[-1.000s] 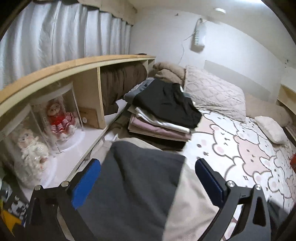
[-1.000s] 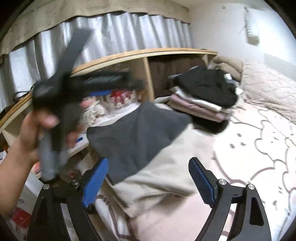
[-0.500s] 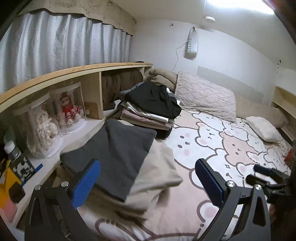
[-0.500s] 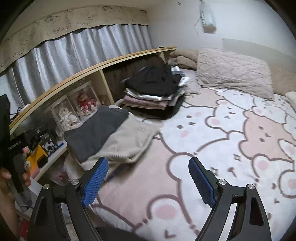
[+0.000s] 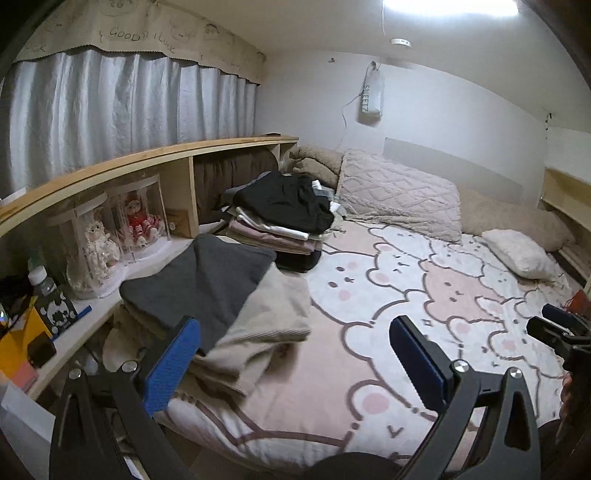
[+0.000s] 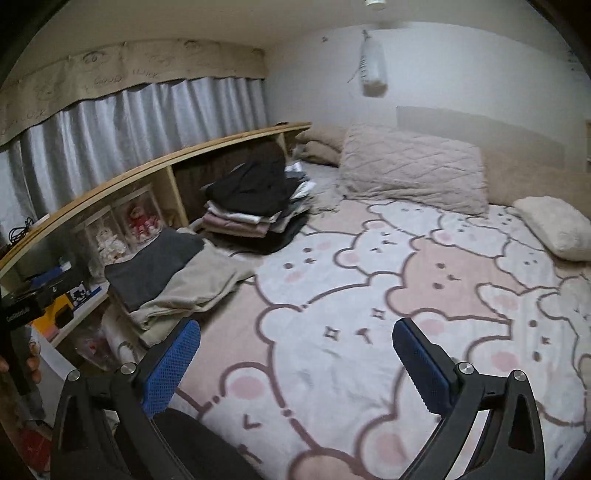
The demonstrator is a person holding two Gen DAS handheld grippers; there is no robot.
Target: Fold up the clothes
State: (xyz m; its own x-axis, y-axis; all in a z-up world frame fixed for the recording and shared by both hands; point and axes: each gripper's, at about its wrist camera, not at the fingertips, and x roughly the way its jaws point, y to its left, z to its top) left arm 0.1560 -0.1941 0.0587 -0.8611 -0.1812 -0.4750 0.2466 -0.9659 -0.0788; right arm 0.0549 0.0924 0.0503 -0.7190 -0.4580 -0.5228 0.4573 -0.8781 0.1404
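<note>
Bedroom light falls on a bear-print bedspread. At 9 o'clock in the left wrist view lies the folded grey-and-beige garment, soft, light and floppy; it likely wants pinching at 2 edge corners. Beyond, at 11 o'clock, sits a clothes stack. Left gripper and right gripper both gape wide, holding nothing.

The curtain valance carries hand-style lettering reading "GOOD LUCK", visible in both views. The white hanging pouch on the wall bears vertical text reading "SWEET". White lettering on the black handle at the left edge is illegible.
</note>
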